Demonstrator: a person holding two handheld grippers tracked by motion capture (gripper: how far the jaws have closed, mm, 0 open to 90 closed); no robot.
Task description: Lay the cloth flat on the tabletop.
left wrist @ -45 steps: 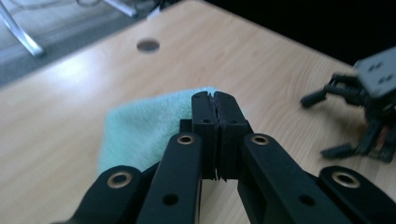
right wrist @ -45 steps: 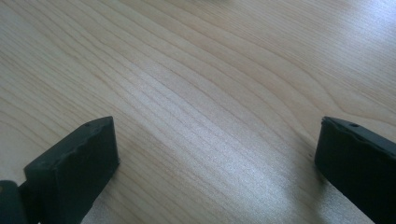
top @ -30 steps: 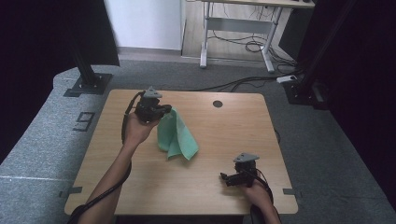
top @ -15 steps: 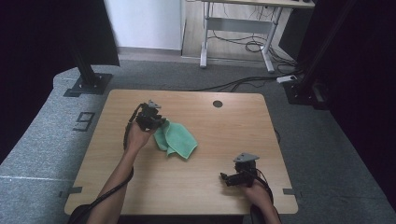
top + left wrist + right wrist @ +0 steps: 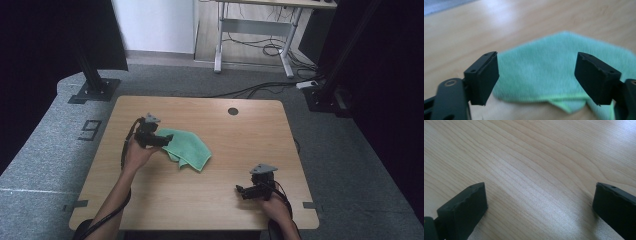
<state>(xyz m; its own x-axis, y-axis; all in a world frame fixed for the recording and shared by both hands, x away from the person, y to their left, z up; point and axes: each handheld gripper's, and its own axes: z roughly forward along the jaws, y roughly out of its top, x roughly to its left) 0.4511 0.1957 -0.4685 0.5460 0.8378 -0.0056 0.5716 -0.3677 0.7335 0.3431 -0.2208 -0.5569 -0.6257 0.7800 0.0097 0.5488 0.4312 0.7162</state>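
**On the table's left half: cloth down, my tongs apart**

At the left of the wooden table (image 5: 210, 200), my left gripper (image 5: 536, 80) has just been opening; its jaws stand apart over the crumpled green cloth (image 5: 187, 150), gripping nothing. My right gripper (image 5: 539, 212) rests near the front right edge, jaws wide over bare wood.

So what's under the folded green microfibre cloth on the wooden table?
The folded green microfibre cloth lies flat on the pale wooden table, with bare wood showing all round it. Whatever might sit beneath its folded layers is covered. The open left gripper is at its edge.
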